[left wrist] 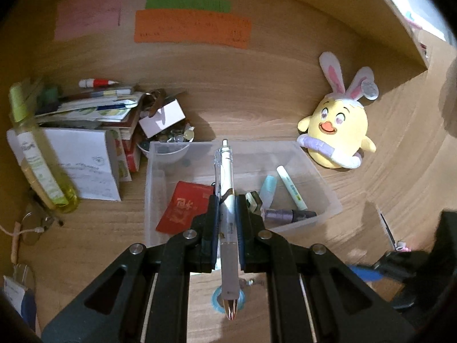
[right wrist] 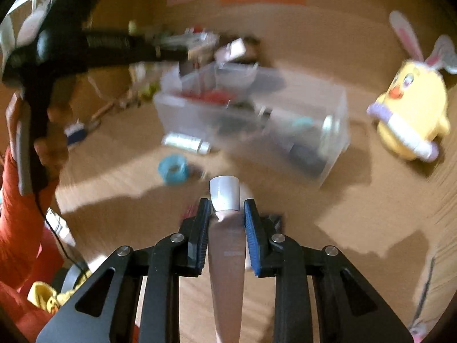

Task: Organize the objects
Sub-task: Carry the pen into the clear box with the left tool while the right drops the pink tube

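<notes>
Black left gripper (left wrist: 227,200), jaws clamped tight on a white and silver click pen (left wrist: 225,188) that lies lengthwise between its fingers, push-button end pointing forward past the fingertips and metallic tip back toward the camera. Directly beneath and ahead of the fingertips sits a clear rectangular plastic bin (left wrist: 328,191) on a wooden desk (left wrist: 257,100). Inside the bin, just left of the fingers, lies a red packet with gold characters (left wrist: 185,208); just right of them lie a pale blue capped marker (left wrist: 268,188), a pale green highlighter (left wrist: 291,188) and a dark purple marker (left wrist: 288,215). Beyond the bin's far right corner stands a yellow plush chick with rabbit ears (left wrist: 337,134). Left of the bin stand a pile of papers and boxes (left wrist: 94,131) and a yellow spray bottle (left wrist: 42,157).

Black right gripper (right wrist: 227,208), blue-padded, has a pink tube with a white cap (right wrist: 225,197) between its jaws, cap forward; whether the pads press on it cannot be told. The bin lies ahead, blurred, with a teal tape roll (right wrist: 172,171) ahead to the left. At far left a hand (right wrist: 48,140) holds the other gripper's handle.
</notes>
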### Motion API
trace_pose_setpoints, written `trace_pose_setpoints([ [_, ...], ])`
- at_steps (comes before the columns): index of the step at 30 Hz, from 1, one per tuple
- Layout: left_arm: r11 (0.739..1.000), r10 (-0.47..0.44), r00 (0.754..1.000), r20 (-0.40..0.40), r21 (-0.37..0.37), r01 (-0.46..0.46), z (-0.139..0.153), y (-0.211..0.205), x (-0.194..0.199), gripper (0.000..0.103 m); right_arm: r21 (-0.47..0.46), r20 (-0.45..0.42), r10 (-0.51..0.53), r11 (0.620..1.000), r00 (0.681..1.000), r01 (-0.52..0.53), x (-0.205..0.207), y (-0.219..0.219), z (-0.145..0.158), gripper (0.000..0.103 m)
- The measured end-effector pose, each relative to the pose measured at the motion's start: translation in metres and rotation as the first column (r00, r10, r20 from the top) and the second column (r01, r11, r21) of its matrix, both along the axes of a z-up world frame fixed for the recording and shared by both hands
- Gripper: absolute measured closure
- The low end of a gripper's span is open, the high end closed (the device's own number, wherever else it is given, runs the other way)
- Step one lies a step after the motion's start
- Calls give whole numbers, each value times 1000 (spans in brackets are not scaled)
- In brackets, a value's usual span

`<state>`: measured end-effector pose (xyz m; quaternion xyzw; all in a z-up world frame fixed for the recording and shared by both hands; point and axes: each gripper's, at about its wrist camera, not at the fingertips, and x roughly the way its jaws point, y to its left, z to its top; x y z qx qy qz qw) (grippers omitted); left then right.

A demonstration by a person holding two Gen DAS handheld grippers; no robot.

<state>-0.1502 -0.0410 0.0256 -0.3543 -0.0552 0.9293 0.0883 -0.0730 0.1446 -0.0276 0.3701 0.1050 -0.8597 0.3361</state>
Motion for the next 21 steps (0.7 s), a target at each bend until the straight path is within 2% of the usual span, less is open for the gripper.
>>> trace_pose_setpoints([
  [5,1000,-10,998,56,-9,11,-12,6,-25,93,-25,-94,-50,999,994,48,-22,0,33,81],
  [10,999,-8,994,108,-33,12,-27,9,-45,93,-44,-116,-76,996,990,72,-60,-5,56,81],
  [14,999,-1,993,120,-42,6,-33,10,-54,93,-35,-96,-65,997,993,62,-91,-19,62,81],
  [18,999,5,991,133,-51,2,-37,10,-63,93,20,-82,-58,998,995,60,-122,-38,59,81],
  [21,998,2,989,148,-55,6,-41,11,-68,93,51,-29,-44,998,999,46,-146,-53,48,81],
])
